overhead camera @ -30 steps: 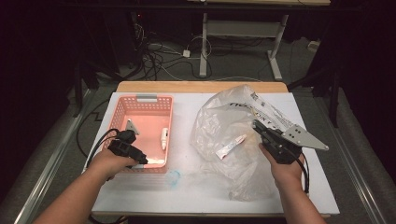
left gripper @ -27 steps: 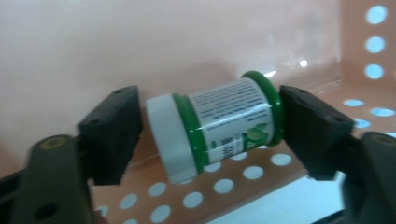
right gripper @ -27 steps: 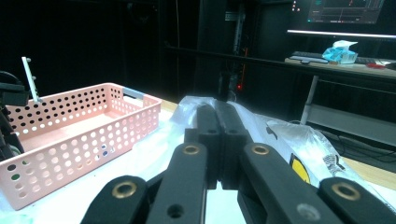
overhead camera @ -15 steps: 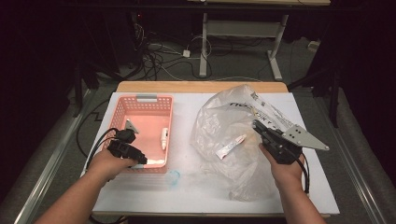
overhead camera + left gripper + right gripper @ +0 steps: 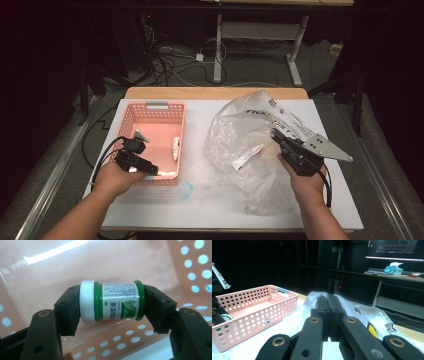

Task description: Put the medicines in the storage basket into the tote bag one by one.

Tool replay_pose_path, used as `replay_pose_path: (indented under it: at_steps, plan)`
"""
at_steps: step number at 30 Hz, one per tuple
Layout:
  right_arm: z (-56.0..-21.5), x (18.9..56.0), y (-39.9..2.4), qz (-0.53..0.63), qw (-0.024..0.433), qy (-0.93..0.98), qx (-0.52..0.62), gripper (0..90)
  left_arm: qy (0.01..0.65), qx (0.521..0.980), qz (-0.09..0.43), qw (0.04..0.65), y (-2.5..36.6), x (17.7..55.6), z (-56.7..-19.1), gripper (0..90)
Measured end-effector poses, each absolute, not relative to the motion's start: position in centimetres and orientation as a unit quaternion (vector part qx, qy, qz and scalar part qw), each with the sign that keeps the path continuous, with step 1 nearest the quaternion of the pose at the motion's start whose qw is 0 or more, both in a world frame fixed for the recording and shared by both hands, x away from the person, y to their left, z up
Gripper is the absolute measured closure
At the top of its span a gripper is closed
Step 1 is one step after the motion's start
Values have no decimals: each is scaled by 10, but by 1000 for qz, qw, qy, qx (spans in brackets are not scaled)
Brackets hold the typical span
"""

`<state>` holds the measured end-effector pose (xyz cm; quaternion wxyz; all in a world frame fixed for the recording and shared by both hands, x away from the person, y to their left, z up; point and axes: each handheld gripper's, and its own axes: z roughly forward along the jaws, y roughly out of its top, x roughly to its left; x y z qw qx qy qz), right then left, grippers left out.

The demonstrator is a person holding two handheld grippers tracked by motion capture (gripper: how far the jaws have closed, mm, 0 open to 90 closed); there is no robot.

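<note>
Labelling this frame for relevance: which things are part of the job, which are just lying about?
In the job:
- green ointment jar, clamped in the left gripper
- pink basket
- clear plastic bag, pinched by the right gripper
- tube in the bag

Lying about:
- small white bottle in the basket
- small clear lid on the table

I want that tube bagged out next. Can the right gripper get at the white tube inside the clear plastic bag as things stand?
Probably not yet: the right gripper is shut, and the white tube lies inside the clear plastic bag, whose film covers it.

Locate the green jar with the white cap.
The green jar sits clamped end to end in the left gripper, inside the pink basket at its near end.
</note>
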<state>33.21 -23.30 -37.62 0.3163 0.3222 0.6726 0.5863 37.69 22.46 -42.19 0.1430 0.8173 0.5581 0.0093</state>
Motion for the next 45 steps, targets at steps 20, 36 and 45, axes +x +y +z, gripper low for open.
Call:
replay_pose_path:
  at_steps: [20,36,45]
  plan:
    - [-377,332,-233,587,315,674,320,900,527,792,91,296,221,355,-408,349]
    - [-377,332,-232,585,315,676,320,900,493,763,166,384,213,329,-407,350]
    - [-378,332,-231,584,314,677,319,900,480,744,195,421,205,316,-413,351]
